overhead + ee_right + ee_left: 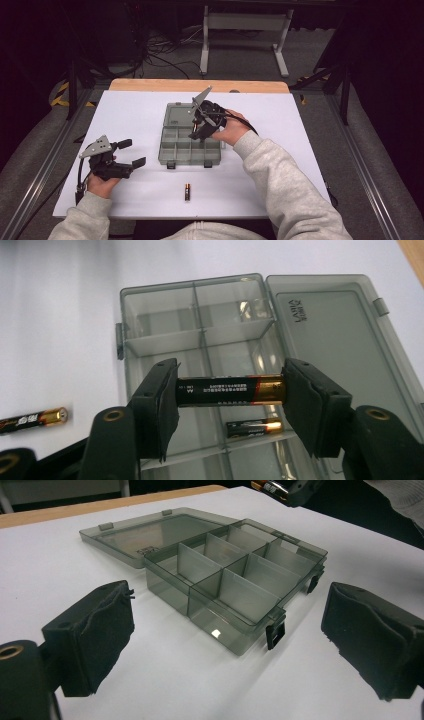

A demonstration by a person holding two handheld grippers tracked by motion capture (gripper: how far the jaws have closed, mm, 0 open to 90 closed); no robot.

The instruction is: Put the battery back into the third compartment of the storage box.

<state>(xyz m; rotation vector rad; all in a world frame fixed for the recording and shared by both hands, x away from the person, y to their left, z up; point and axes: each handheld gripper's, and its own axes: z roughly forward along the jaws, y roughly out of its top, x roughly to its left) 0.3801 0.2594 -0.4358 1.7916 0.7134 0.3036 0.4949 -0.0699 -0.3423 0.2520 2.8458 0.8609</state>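
The white counter (130, 125) carries everything. On it lies a smoky grey transparent plastic organizer box (190, 145) with several compartments; its flat lid (330, 330) is folded fully open on the counter beside the tray.

The right gripper (200, 131) hangs over this box and pinches a black and gold AA battery (231, 391) by its two ends, so the battery lies level between the two pads. Directly under this gripper, a second black and gold battery (254, 428) rests already in one compartment. The other compartments that I can see look empty.

The left gripper (127, 153) rests on the counter, well apart from the box on its near-left side, with its jaws spread and nothing between them.

A third black and gold battery (187, 191) lies on the bare counter, near the person's edge, between the two grippers.

I judge that the sorting is about one third done: one battery is stored, one is carried above the box and not yet released, and one waits for picking up.
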